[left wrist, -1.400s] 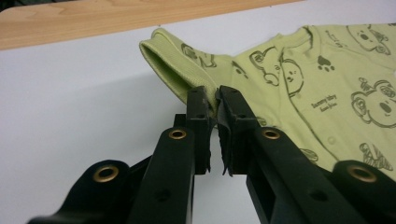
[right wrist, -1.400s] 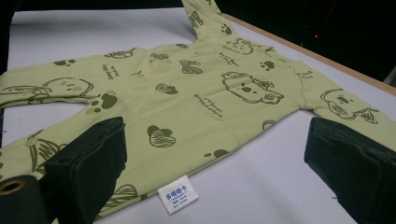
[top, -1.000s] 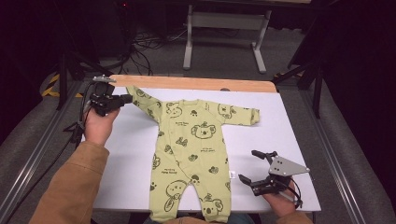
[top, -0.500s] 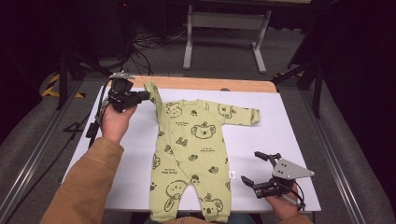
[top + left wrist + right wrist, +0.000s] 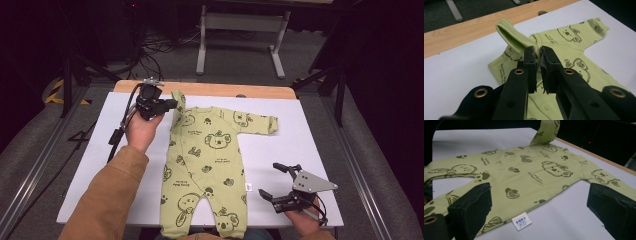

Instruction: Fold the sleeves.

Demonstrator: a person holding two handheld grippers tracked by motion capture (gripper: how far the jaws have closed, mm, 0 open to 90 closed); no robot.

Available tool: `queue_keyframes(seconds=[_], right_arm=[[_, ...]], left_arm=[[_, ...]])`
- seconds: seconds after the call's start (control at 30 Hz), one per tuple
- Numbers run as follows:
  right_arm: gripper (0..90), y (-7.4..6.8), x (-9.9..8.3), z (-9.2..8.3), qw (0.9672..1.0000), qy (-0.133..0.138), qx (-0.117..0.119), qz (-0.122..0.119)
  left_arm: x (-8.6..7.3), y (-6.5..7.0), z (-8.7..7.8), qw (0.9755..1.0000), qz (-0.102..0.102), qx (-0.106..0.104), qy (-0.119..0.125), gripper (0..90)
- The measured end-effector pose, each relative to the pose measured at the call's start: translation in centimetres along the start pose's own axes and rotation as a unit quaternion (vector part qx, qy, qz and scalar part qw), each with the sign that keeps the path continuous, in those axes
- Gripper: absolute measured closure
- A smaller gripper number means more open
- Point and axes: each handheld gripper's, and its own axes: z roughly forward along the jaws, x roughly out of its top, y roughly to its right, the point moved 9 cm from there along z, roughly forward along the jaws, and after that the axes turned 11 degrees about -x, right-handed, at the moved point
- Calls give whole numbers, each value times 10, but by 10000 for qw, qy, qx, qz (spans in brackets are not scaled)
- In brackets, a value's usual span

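Observation:
A light green baby onesie point(image 5: 207, 160) with dark koala and heart prints lies flat on the white table point(image 5: 325, 145), legs toward me. My left gripper point(image 5: 170, 104) is at its upper left, shut on the cuff end of the left sleeve point(image 5: 510, 35). The sleeve is lifted off the table and stands up beside the shoulder; in the left gripper view the jaws point(image 5: 537, 51) pinch the fabric. The other sleeve point(image 5: 260, 122) lies stretched out flat. My right gripper point(image 5: 270, 179) rests open on the table to the right of the legs, with nothing between its jaws point(image 5: 539, 197).
A wooden strip point(image 5: 225, 89) edges the table's far side. A small white label point(image 5: 522, 220) sticks out of the onesie's side seam near the right gripper. Bare white table point(image 5: 100, 150) lies left of the garment. Dark floor, cables and a metal stand are beyond.
My left gripper has carried the sleeve to the right, from stretched out at the far left to raised beside the shoulder. The right gripper has stayed put.

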Motion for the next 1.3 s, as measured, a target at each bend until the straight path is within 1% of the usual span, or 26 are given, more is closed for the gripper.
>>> queue_keyframes(seconds=[0.03, 0.07, 0.1, 0.13, 0.23, 0.3, 0.33, 0.47, 0.6, 0.67, 0.7, 0.73, 0.87, 1.03, 1.1, 1.17, 1.3], right_arm=[[64, 0, 0, 0, 10000, 6, -1, 5], [64, 0, 0, 0, 10000, 9, -2, 9], [64, 0, 0, -1, 10000, 12, -3, 11], [64, 0, 0, -1, 10000, 10, -2, 14], [64, 0, 0, -1, 10000, 9, 1, 18], [64, 0, 0, -1, 10000, 11, 0, 25], [64, 0, 0, -1, 10000, 11, 1, 26], [64, 0, 1, -2, 10000, 24, -9, 18], [64, 1, 1, -4, 10000, 57, -13, 27], [64, 1, 1, -5, 10000, 65, -14, 33], [63, 1, 1, -6, 10000, 69, -10, 34], [64, 2, 1, -6, 10000, 66, -16, 39], [64, 2, 1, -7, 10000, 86, -13, 44], [64, 1, 2, -7, 10000, 83, -3, 36], [64, 2, 2, -7, 10000, 85, -3, 42], [64, 1, 2, -6, 10000, 86, 5, 46], [64, 1, 2, -7, 10000, 91, 9, 40]], left_arm=[[0, 1, 3, 10000, 2, -20, -10, 831], [0, 2, 6, 10000, 48, -26, -35, 830], [0, 4, 9, 10000, 27, -53, -54, 830], [0, 5, 12, 10000, 54, -34, -66, 831], [-1, 8, 20, 9999, -1, -85, -111, 830], [-1, 9, 24, 9999, 48, -78, -134, 830], [-1, 10, 27, 9999, 22, -100, -135, 830], [-3, 7, 34, 9998, 4, -96, -180, 831], [-3, 4, 43, 9997, -116, -137, -175, 831], [-3, 4, 46, 9997, -102, -123, -190, 830], [-4, 3, 49, 9996, -89, -105, -246, 830], [-4, 4, 51, 9995, -128, -127, -255, 831], [-5, 6, 58, 9993, -163, -142, -289, 830], [-4, 13, 68, 9991, -72, -176, -376, 823], [-5, 14, 72, 9990, 6, -166, -420, 816], [-6, 15, 75, 9986, 13, -173, -497, 815], [-9, 15, 82, 9983, -51, -221, -536, 806]])
